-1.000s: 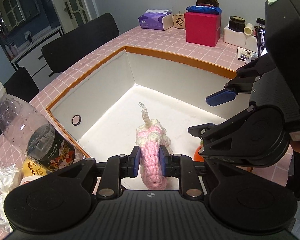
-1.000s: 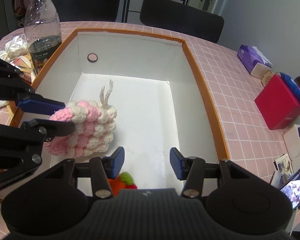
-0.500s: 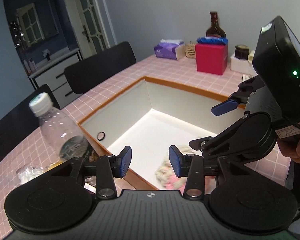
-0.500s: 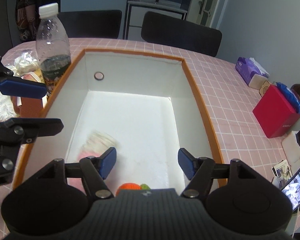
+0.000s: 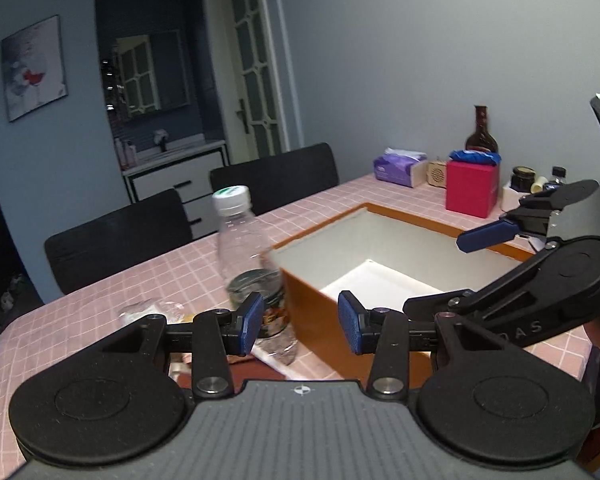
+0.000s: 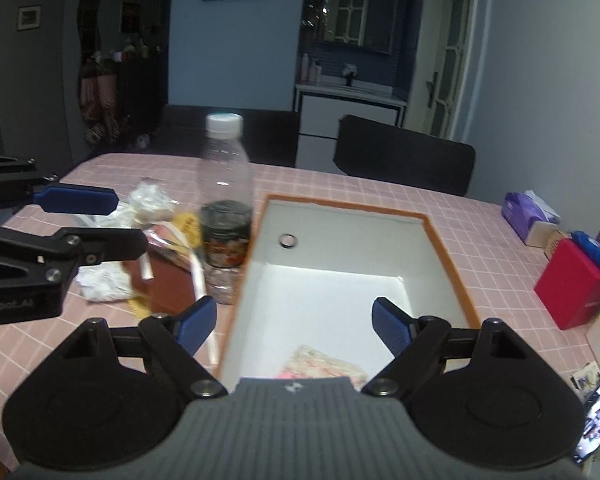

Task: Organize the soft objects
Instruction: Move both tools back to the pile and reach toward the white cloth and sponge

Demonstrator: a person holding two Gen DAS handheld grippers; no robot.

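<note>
A pink and white crochet toy (image 6: pixel 320 364) lies on the floor of the white box with an orange rim (image 6: pixel 448 256), partly hidden by my right gripper's body. My right gripper (image 6: pixel 294 322) hangs above the box's near end. Its jaws are opening and nothing is between them. It also shows at the right of the left wrist view as the right gripper (image 5: pixel 460 270). My left gripper (image 5: pixel 300 324) is open and holds nothing, over the box's orange corner (image 5: pixel 312 320). In the right wrist view the left gripper (image 6: pixel 100 220) is left of the box.
A plastic bottle (image 6: pixel 224 200) stands against the box's left side, with crumpled wrappers (image 6: pixel 148 204) and a brown packet (image 6: pixel 168 284) beside it. A red box (image 6: pixel 572 284), a tissue pack (image 6: pixel 528 216) and a dark bottle (image 5: pixel 482 128) stand to the right. Black chairs (image 6: pixel 404 156) line the far edge.
The left gripper let go of the crochet toy, which dropped into the box. Both grippers rose and drew back, and the right jaws spread wider.
</note>
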